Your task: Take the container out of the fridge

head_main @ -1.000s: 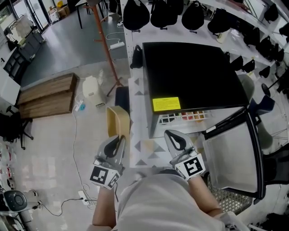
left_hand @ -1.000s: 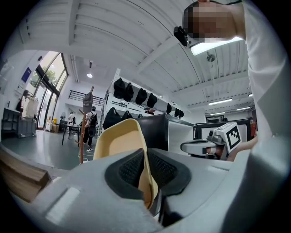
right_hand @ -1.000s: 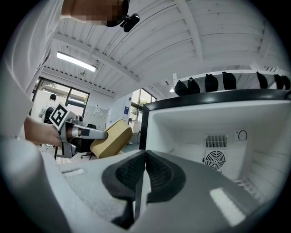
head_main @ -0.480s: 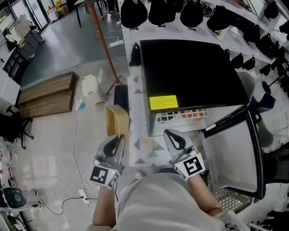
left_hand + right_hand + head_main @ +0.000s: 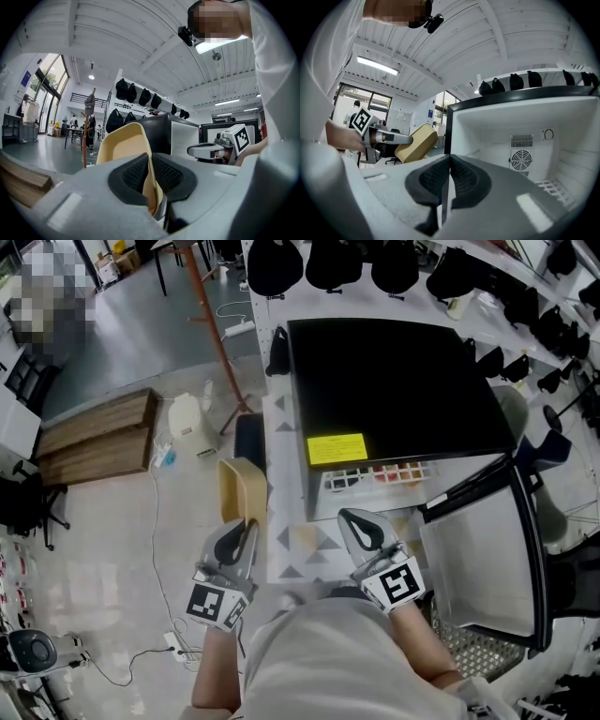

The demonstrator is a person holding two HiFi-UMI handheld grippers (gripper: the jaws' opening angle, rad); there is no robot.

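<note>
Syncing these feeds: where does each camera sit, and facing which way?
Head view: on the head, steeply down at fridge, torso, left tongs, right tongs.
Left gripper view: on left tongs, level; jaws clamp container; sleeve right.
Right gripper view: on right tongs, into open fridge; jaws shut; sleeve left.
Shared: both gripper views show the container.

Bright even light from ceiling strips (image 5: 377, 66), sharp head view, fisheye-warped, dark-cornered gripper views.

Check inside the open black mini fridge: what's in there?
The black mini fridge shows bare white walls, a round fan vent at the back and a white wire shelf. No container shows inside. Its lower part is covered by the right gripper.
</note>
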